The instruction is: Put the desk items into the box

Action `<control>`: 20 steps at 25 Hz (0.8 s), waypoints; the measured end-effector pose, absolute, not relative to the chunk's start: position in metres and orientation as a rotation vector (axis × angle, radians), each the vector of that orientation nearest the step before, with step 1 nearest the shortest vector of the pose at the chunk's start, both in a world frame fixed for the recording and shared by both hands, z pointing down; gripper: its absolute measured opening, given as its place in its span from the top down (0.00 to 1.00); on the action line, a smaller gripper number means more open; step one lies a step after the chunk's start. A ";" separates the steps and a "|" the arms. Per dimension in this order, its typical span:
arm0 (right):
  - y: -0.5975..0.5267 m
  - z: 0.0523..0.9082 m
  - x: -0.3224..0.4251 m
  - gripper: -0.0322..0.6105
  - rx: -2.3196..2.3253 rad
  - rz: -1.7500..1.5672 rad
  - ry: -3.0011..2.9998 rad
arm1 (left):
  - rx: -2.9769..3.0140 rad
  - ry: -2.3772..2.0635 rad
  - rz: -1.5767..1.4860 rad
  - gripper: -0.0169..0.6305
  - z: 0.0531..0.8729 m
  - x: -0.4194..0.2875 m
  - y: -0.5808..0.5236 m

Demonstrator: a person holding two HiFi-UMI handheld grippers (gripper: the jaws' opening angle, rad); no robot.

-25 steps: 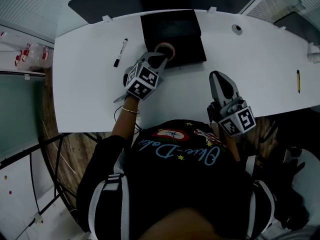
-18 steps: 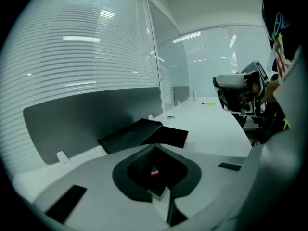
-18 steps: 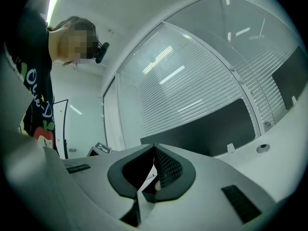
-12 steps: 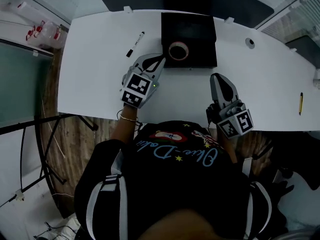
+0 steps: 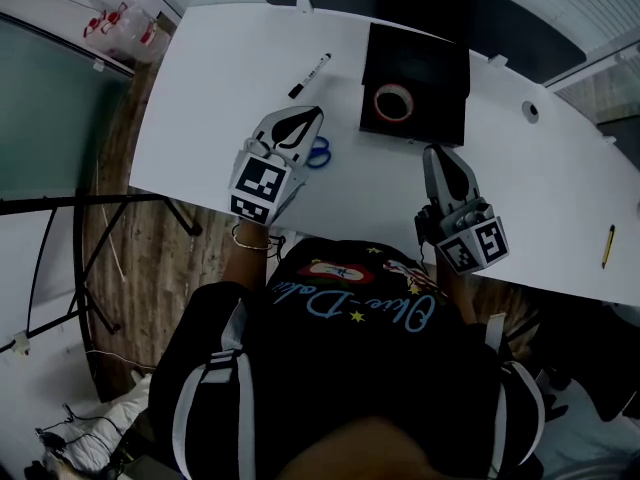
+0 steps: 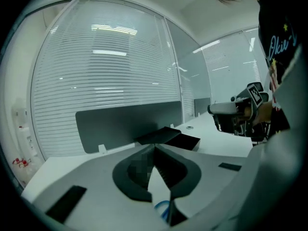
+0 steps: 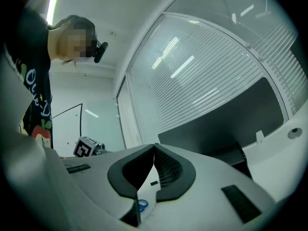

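A black box [image 5: 432,68] stands open at the far side of the white desk [image 5: 200,118], with a roll of tape [image 5: 393,101] lying inside it. My left gripper [image 5: 305,116] hovers left of the box, its jaws shut on nothing. Blue-handled scissors [image 5: 319,152] lie on the desk just right of it and show under its jaws [image 6: 163,210]. A black marker [image 5: 310,75] lies beyond it. My right gripper [image 5: 437,151] is near the desk's front edge, below the box, jaws shut and empty. From the left gripper view I see the box [image 6: 168,137] ahead.
A yellow pencil [image 5: 608,246] lies at the desk's far right edge. A round cable hole [image 5: 531,112] sits right of the box. A dark screen panel [image 6: 125,124] runs along the desk's back. Wooden floor and a black stand [image 5: 90,268] are at the left.
My left gripper has pulled back out of the box and moved left, leaving the tape roll inside. The scissors have come into sight beside it. The right gripper has shifted only slightly.
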State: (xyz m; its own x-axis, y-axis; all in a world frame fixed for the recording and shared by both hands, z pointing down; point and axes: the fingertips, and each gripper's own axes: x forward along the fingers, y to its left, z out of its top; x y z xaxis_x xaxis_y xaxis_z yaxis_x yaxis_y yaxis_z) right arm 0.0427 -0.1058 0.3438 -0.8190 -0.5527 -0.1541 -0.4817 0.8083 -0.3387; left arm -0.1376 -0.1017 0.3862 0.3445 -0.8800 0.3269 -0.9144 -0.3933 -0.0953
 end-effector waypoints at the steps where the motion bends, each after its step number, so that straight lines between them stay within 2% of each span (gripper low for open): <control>1: -0.105 0.343 0.039 0.92 -0.786 -0.420 2.755 | 2.482 -1.680 0.498 0.94 0.385 -0.142 -0.099; 20: -0.083 0.341 -0.013 0.92 -0.755 -0.402 2.808 | 2.485 -1.719 0.465 0.94 0.381 -0.188 -0.067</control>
State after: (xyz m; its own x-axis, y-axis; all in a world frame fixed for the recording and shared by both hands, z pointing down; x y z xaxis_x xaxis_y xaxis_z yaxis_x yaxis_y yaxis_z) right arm -0.0129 -0.0831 0.3405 -0.8480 -0.5147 -0.1260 -0.4587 0.8321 -0.3119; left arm -0.1877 -0.0669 0.3815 0.3223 -0.8997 0.2944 -0.9254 -0.3649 -0.1022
